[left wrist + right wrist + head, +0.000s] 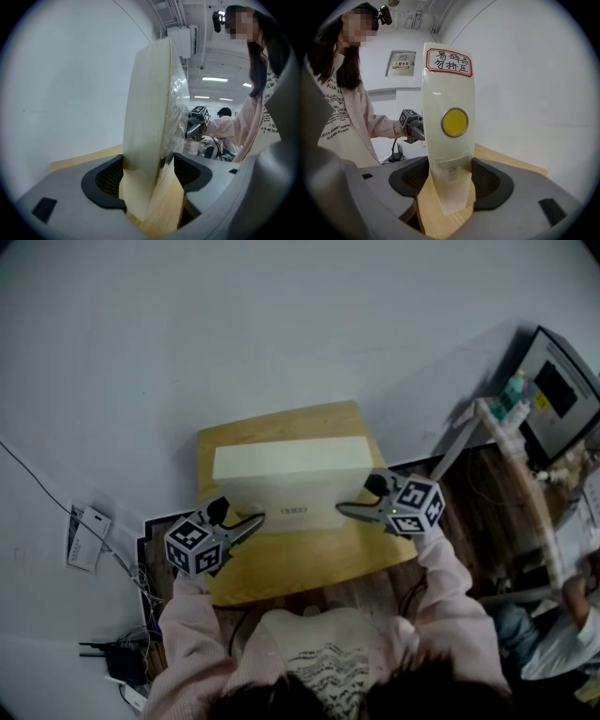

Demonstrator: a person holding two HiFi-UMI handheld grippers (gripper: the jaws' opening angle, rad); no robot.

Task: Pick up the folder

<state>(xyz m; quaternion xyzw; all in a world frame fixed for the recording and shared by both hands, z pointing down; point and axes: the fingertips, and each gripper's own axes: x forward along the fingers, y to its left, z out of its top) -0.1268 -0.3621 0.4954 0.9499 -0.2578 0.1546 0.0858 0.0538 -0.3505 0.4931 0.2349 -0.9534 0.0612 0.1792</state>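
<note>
Your left gripper (146, 174) pinches one end of the pale cream plastic folder (291, 474), and your right gripper (450, 179) pinches the opposite end. The folder covers both sets of pads, and its lower edge hides whether it touches the light wooden table (309, 561) beneath. Your pink sleeves (450, 592) reach forward, with the grippers angled inward towards each other. The folder stands upright over the table. Its right end carries a yellow round disc (454, 122) and a red-bordered label (448, 62).
</note>
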